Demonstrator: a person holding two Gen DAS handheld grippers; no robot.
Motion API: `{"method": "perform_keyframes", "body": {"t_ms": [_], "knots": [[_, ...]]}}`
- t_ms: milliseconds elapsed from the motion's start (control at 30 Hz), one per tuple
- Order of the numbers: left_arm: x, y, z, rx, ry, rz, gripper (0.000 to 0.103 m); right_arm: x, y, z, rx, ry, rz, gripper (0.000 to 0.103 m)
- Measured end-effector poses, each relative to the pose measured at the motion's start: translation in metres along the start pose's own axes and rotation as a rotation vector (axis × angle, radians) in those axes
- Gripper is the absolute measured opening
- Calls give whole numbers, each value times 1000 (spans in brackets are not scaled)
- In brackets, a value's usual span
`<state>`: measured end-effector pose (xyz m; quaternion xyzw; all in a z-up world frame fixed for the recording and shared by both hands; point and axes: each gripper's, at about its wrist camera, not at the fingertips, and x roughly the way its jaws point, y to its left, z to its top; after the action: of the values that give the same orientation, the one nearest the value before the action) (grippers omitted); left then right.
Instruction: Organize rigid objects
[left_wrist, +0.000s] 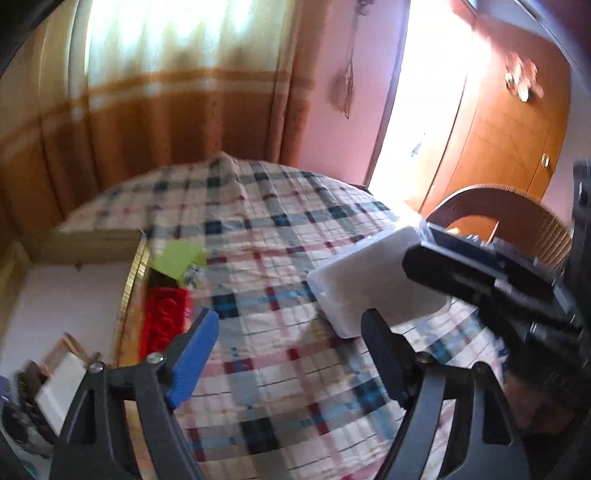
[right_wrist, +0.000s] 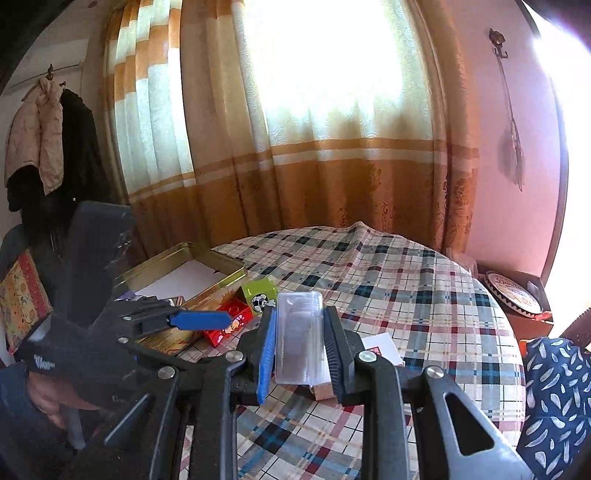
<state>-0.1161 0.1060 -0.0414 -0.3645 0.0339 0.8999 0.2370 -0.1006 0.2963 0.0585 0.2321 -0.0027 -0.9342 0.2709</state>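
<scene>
Two grippers at work: right gripper (right_wrist: 300, 349) clenched on clear plastic case (right_wrist: 300, 334), held above checked tablecloth (right_wrist: 406, 295); left gripper (left_wrist: 288, 354) spread, empty. Gold tin (right_wrist: 207, 260) at ten o'clock; best carry case level, release low inside.

Each tool (right_wrist: 300, 347) is black plastic with silver screws (right_wrist: 235, 356), one blue pad and one black.

Tin (right_wrist: 177, 275) left on table (right_wrist: 424, 302); boxes (right_wrist: 258, 295) beside it.
</scene>
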Motion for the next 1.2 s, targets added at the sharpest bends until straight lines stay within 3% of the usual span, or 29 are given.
{"method": "perform_keyframes", "body": {"t_ms": [133, 233, 300, 600, 733, 833, 1033, 1200], "knots": [[4, 2, -3, 30, 8, 85, 83, 0, -2, 1, 5, -2, 0, 27], [3, 7, 0, 14, -8, 107, 83, 0, -2, 0, 6, 0, 1, 27], [1, 11, 0, 6, -31, 138, 89, 0, -1, -1, 4, 1, 5, 27], [23, 23, 5, -13, 26, 162, 93, 0, 3, 0, -3, -3, 11, 27], [35, 10, 4, 49, 73, 213, 95, 2, 3, -2, -1, 3, 16, 27], [35, 4, 3, 59, 88, 195, 92, 0, 4, -2, -8, -6, 10, 27], [8, 6, 1, -8, 27, 22, 92, -6, -3, 2, 8, -30, -7, 27], [3, 4, 0, -5, -14, 2, 92, -5, -1, 1, 2, -26, -18, 27]]}}
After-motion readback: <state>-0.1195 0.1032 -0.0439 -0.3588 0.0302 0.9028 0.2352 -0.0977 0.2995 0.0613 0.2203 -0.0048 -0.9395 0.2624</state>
